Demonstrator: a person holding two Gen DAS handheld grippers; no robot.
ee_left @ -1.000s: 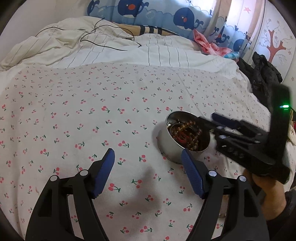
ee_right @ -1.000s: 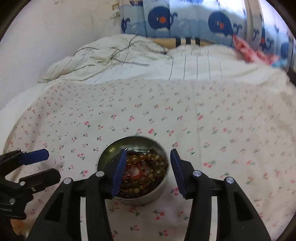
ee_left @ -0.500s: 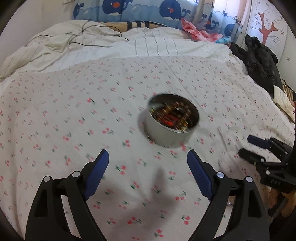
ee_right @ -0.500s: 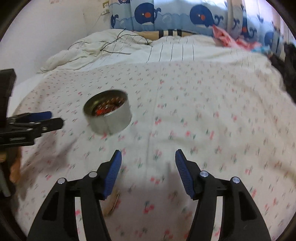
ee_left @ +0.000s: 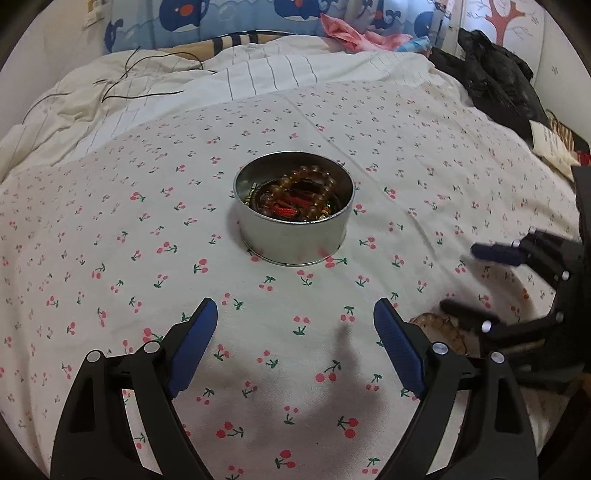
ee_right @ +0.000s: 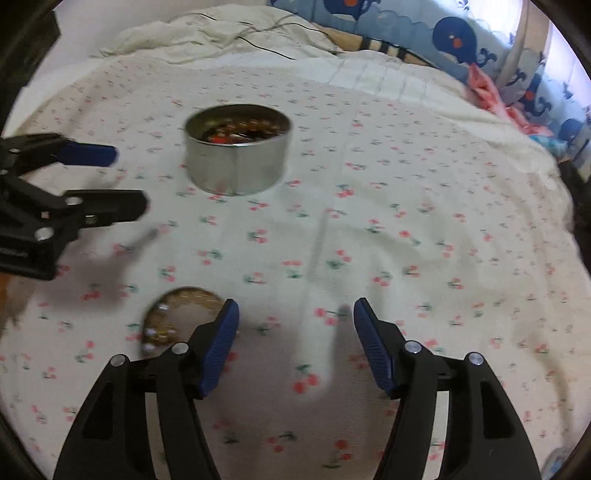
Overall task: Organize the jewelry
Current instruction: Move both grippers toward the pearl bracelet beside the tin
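A round metal tin (ee_left: 293, 236) stands on the cherry-print sheet, with amber bead bracelets (ee_left: 306, 184) and a red piece heaped inside. My left gripper (ee_left: 295, 314) hovers open in front of it, nothing between its fingers. To the right my right gripper (ee_left: 461, 278) is apart from the tin, jaws opening and empty. In the right wrist view the tin (ee_right: 236, 173) sits beyond, the right gripper (ee_right: 295, 308) is over bare sheet, and the left gripper (ee_right: 129, 181) is at the left. A round brownish lid-like disc (ee_right: 177, 314) lies flat beside the right gripper's left finger.
The bed's cherry-print sheet (ee_left: 110, 240) spreads all round the tin. A rumpled cream quilt (ee_left: 147, 92) with a black cable (ee_left: 140, 92) lies at the back. Dark clothing (ee_left: 498, 85) is piled at the right edge, and pink cloth (ee_left: 343, 31) lies near the whale curtain.
The right gripper, earlier with its fingers over the tin, has drawn back and to the right with wider jaws. The left gripper also backed off and opened wider. The disc has come into view.
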